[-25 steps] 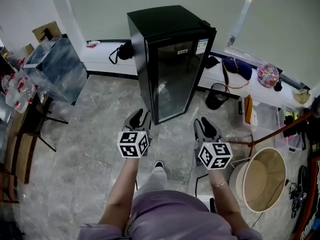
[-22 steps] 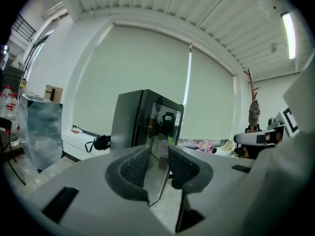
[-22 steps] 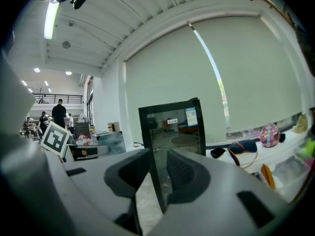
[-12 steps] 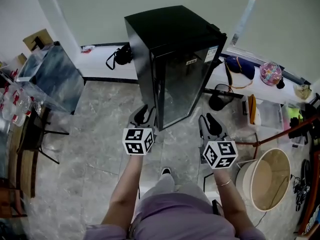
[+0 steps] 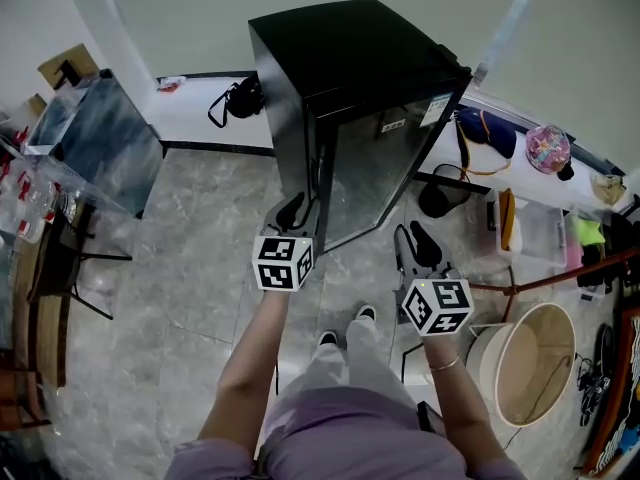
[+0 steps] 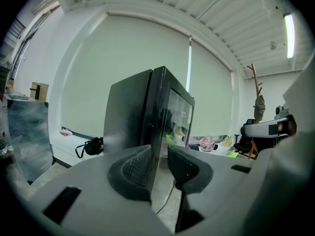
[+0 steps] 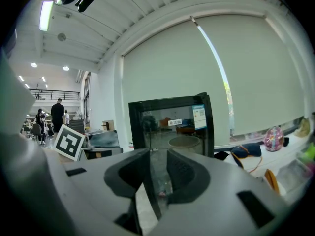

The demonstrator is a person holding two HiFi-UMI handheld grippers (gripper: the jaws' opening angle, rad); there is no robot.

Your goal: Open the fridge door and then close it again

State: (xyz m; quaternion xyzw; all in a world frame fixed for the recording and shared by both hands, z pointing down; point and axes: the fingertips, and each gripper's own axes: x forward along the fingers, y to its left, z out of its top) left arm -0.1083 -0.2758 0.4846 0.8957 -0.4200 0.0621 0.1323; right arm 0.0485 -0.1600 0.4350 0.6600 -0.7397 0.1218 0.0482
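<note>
A black fridge (image 5: 340, 88) with a glass door (image 5: 385, 168) stands upright ahead of me, and the door is shut. My left gripper (image 5: 292, 210) is level with the door's left edge, just short of it. Its jaws are closing with nothing between the pads. In the left gripper view that gripper (image 6: 160, 156) frames the fridge (image 6: 133, 112) corner. My right gripper (image 5: 413, 242) hangs open and empty before the door's lower right. In the right gripper view the gripper (image 7: 158, 163) faces the fridge (image 7: 172, 122) front.
A low white ledge (image 5: 200, 118) runs behind the fridge with a black bag (image 5: 240, 98), a dark blue bag (image 5: 487, 133) and a pink ball (image 5: 546, 148). A black bin (image 5: 437, 194) and a round beige tub (image 5: 525, 363) stand right. A plastic-covered table (image 5: 90, 143) stands left.
Both grippers and the person have moved forward toward the fridge, which now fills more of the view. The left gripper has come up to the door's left edge.
</note>
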